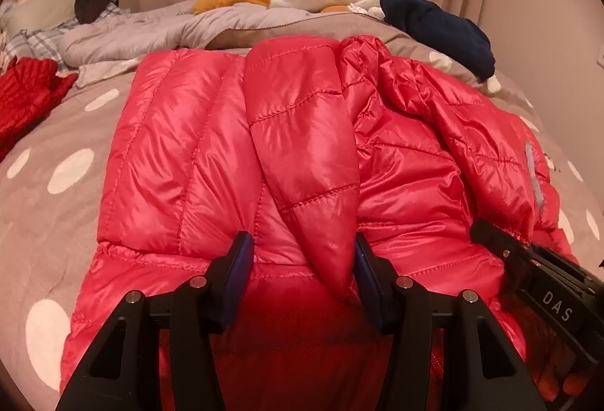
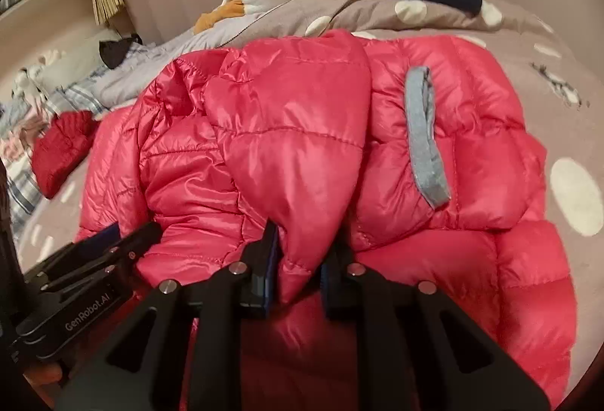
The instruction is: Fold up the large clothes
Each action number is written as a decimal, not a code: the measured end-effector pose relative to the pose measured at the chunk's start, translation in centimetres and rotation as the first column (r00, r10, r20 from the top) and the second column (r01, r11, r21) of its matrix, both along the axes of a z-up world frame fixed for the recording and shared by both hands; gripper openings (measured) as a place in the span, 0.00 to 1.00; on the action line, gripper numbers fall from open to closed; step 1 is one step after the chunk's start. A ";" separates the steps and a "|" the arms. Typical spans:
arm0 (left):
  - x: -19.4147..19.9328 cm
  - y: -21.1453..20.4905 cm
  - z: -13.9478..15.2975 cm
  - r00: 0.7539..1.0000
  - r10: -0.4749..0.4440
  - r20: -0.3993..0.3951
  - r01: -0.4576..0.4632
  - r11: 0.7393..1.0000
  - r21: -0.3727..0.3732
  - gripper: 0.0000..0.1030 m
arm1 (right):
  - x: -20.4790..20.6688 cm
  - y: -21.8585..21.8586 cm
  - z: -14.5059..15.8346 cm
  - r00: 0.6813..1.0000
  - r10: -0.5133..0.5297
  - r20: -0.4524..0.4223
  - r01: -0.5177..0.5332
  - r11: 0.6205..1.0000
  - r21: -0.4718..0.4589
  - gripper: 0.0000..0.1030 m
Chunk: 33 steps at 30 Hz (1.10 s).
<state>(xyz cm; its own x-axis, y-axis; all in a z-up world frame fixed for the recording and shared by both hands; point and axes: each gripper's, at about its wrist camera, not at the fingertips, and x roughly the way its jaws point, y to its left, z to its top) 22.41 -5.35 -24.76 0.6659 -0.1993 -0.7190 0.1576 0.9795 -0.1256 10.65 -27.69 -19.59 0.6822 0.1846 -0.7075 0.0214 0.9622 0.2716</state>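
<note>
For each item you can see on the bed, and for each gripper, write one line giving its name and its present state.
Red puffer jacket: spread on the bed, partly folded, one sleeve laid across it.
Sleeve: its end lies between the left gripper's jaws.
Left gripper: open, not pressing.
Right gripper: shut on a jacket fold.
Grey loop: lying flat on the jacket.
Navy garment: crumpled.
Dotted bedcover: spread flat.
</note>
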 end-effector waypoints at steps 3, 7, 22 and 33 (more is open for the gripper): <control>-0.1 0.6 0.2 1.000 0.010 0.000 -0.010 1.000 -0.028 0.59 | 0.0 -0.6 -0.2 1.000 0.000 -0.001 0.000 0.999 0.039 0.18; -1.7 1.9 1.8 0.996 0.089 0.028 -0.087 0.995 -0.058 0.72 | -1.0 -0.9 0.7 0.999 0.033 0.006 -0.033 0.993 0.115 0.40; -11.4 10.5 4.7 0.912 0.394 0.114 -0.374 0.914 -0.159 0.99 | -16.6 -8.3 6.3 0.951 -0.282 0.125 0.271 0.958 0.098 0.93; -16.4 16.0 2.3 0.807 0.590 -0.021 -0.570 0.769 -0.288 0.99 | -21.5 -10.0 3.3 0.922 -0.386 0.019 0.371 0.899 0.232 0.95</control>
